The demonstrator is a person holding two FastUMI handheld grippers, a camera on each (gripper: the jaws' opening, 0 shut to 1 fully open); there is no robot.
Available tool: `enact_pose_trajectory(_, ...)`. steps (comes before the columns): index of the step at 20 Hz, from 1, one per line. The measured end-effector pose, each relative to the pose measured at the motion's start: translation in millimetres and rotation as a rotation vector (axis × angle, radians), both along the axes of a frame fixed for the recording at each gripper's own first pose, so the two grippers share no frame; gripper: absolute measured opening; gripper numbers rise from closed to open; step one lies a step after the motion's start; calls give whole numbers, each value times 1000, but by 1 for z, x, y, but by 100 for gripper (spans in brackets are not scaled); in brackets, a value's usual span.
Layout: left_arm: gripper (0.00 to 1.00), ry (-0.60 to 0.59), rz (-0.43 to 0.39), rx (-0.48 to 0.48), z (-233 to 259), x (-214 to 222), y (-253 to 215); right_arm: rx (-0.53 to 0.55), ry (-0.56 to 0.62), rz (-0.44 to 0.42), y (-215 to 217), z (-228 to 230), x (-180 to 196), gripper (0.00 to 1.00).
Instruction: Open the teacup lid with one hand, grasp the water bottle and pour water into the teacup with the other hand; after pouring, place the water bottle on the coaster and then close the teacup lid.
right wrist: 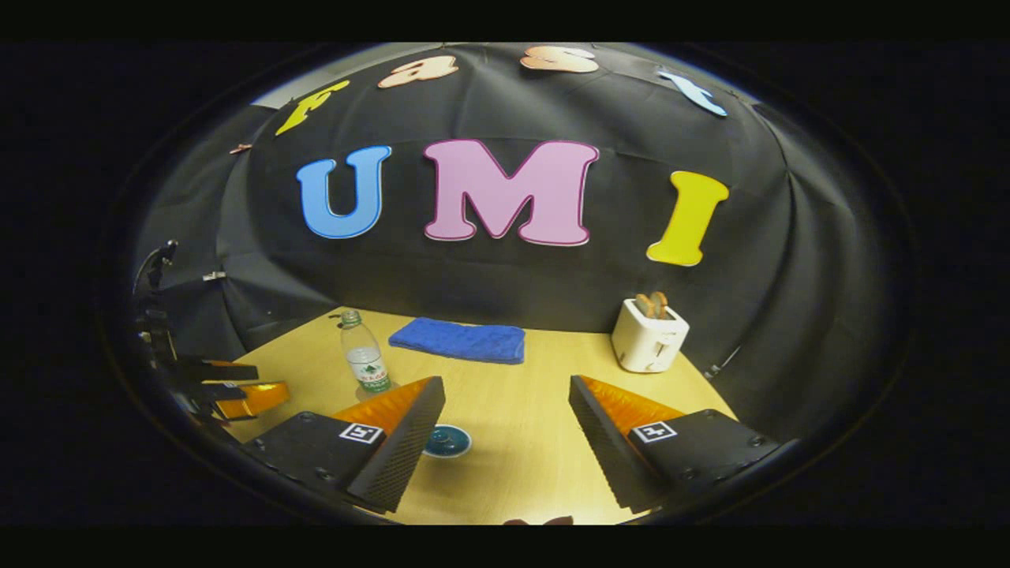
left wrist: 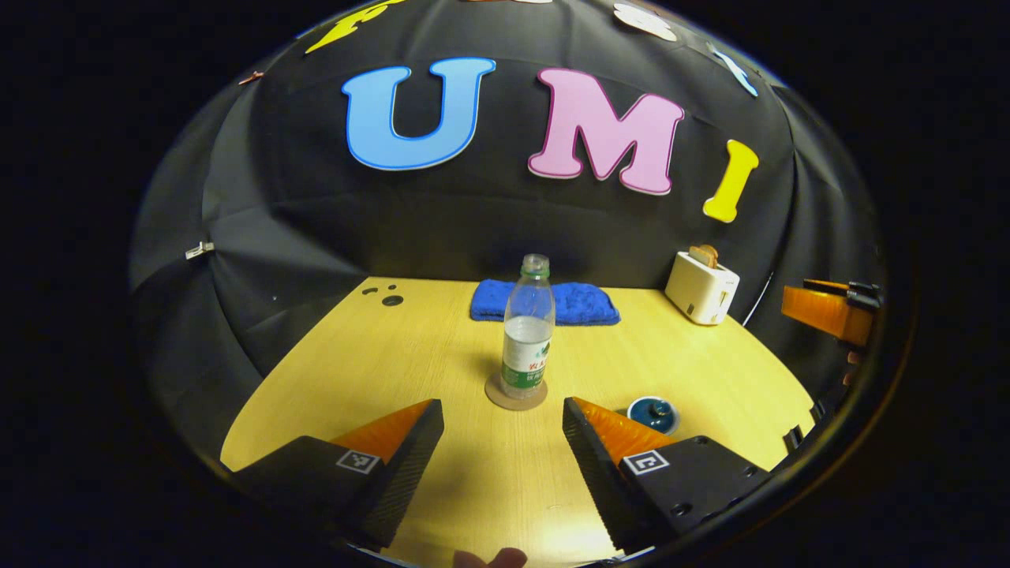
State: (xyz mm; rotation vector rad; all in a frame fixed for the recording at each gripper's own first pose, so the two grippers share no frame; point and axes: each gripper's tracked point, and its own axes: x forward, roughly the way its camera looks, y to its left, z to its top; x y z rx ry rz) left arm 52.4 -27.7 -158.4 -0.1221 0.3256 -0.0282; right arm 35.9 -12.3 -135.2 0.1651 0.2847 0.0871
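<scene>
Left gripper point(left wrist: 503, 418): fingers spread wide, grasping nothing, hanging above the near part of the wooden bench point(left wrist: 331, 371). A fingertip of the person's hand point(left wrist: 489, 558) peeks in at the bottom edge of the left gripper view.

Water bottle point(left wrist: 528, 327): clear plastic, upright, no cap on the neck, green label low on the body. Water fills roughly the lower half; the upper half is clear. It stands on a round brown coaster point(left wrist: 515, 394), mid-bench, straight ahead of the left gripper's open fingers and apart from them.

Teacup point(left wrist: 653, 412): dark teal with a pale rim, lid with a knob sitting on top, closed. It is on the bench right of the coaster and nearer, just beside the left gripper's right finger. What the cup holds cannot be told.

Right gripper point(right wrist: 506, 422): fingers released and wide apart, holding nothing. In the right gripper view the teacup point(right wrist: 447, 440) lies just beside its left finger, partly hidden by it; the water bottle point(right wrist: 364, 361) stands farther off to the left.

Far side of the bench: a folded blue towel point(left wrist: 546, 302) against the booth wall, behind the bottle. Far right corner: a white toaster point(left wrist: 701, 287) with bread slices point(right wrist: 652, 303) standing in its slots.
</scene>
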Motion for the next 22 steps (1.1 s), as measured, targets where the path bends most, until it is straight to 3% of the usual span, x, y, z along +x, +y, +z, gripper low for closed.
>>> enact_pose_trajectory(7, 95, -46, -6, -21, 56, -20, 8, -3, -10, -3, -4, 38, -31, 98)
enact_pose_trajectory(16, 95, -88, -97, -1, 75, -31, -4, -18, -61, -83, -16, 69, -53, 99)
enact_pose_trajectory(22, 95, -81, -88, 10, 79, -32, -2, -16, -56, -71, -17, 66, -57, 98)
